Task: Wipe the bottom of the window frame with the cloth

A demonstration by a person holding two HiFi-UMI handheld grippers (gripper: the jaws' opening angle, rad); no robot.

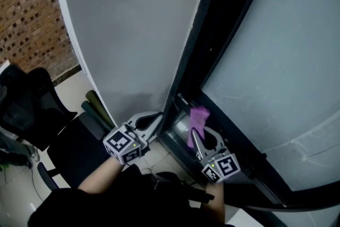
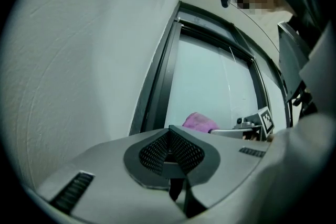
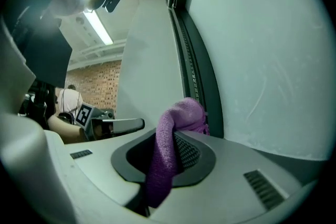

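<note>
The left tongs (image 1: 150,120) are clenched on nothing, close to the wall (image 1: 133,34). The right tongs (image 1: 195,133) grasp the purple cloth (image 1: 198,116) at the left corner of the window frame (image 1: 249,181), whose bottom rail runs to the right from there.

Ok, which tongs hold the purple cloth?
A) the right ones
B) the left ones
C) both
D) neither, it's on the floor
A: the right tongs are shut on the purple cloth, while the left tongs are shut with nothing between them.
</note>
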